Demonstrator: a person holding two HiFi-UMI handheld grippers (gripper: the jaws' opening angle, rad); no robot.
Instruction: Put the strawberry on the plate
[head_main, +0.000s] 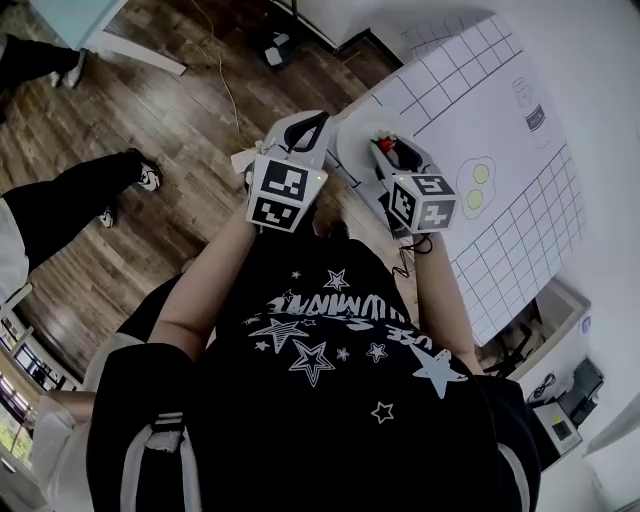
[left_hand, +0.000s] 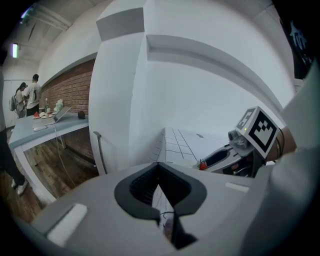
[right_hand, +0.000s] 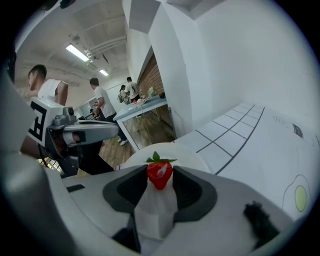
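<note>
A red strawberry (right_hand: 159, 174) with green leaves is clamped between the jaws of my right gripper (right_hand: 160, 176). In the head view the right gripper (head_main: 386, 152) and the strawberry (head_main: 388, 146) hover over the near edge of the white gridded table (head_main: 500, 230). The white plate (right_hand: 187, 151) lies just beyond the berry; in the head view the plate (head_main: 352, 150) sits at the table's corner. My left gripper (head_main: 310, 128) is raised beside it over the floor. Its jaws (left_hand: 159, 169) are shut with nothing in them.
A fried-egg drawing (head_main: 477, 186) and a can drawing (head_main: 531, 104) mark the mat. Wooden floor (head_main: 180, 110) spreads to the left, with a bystander's legs (head_main: 70, 200). Boxes and gear (head_main: 560, 400) sit by the table's right side. People stand at a counter (left_hand: 45, 122) far off.
</note>
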